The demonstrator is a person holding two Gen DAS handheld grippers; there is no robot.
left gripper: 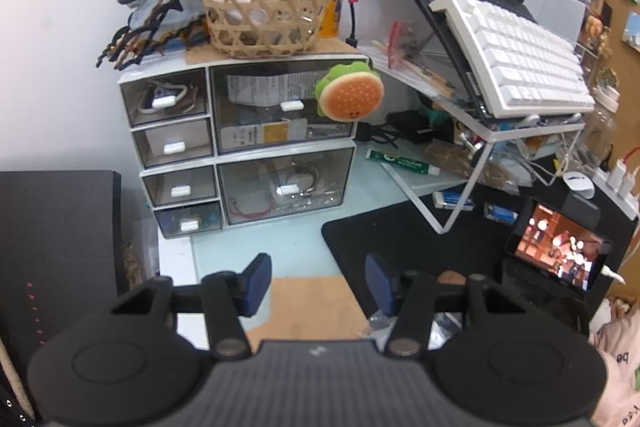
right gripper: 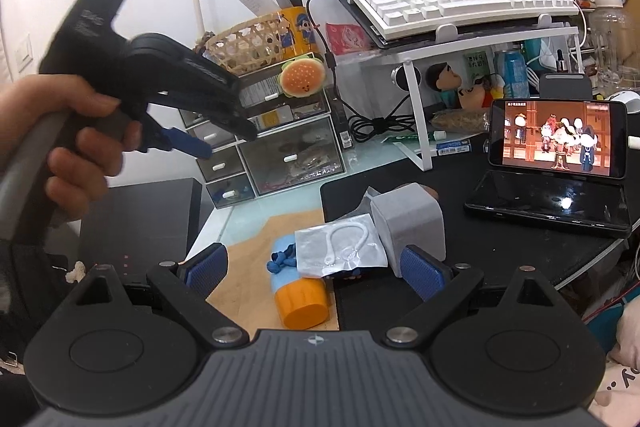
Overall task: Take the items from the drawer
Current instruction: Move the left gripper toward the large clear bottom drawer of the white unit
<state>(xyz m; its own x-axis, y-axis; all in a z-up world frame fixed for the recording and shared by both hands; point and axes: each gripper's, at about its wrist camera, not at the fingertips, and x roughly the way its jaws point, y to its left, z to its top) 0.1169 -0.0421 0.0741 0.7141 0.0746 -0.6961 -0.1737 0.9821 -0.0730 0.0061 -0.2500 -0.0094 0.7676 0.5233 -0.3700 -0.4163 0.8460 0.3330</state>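
Drawer unit [left gripper: 244,143] at 11 o'clock on the surface [left gripper: 304,239], all drawers shut. Left hand-held gripper [left gripper: 316,285] spread, empty, aimed at the unit from well apart. Right hand-held gripper [right gripper: 314,265] spread, empty, above foil packet [right gripper: 340,247], orange-capped tube [right gripper: 300,297], grey pouch [right gripper: 412,223] at 6 o'clock. Step judged: between retrievals, reaching for a drawer. Next: close on a white handle [left gripper: 290,105], pull straight out.
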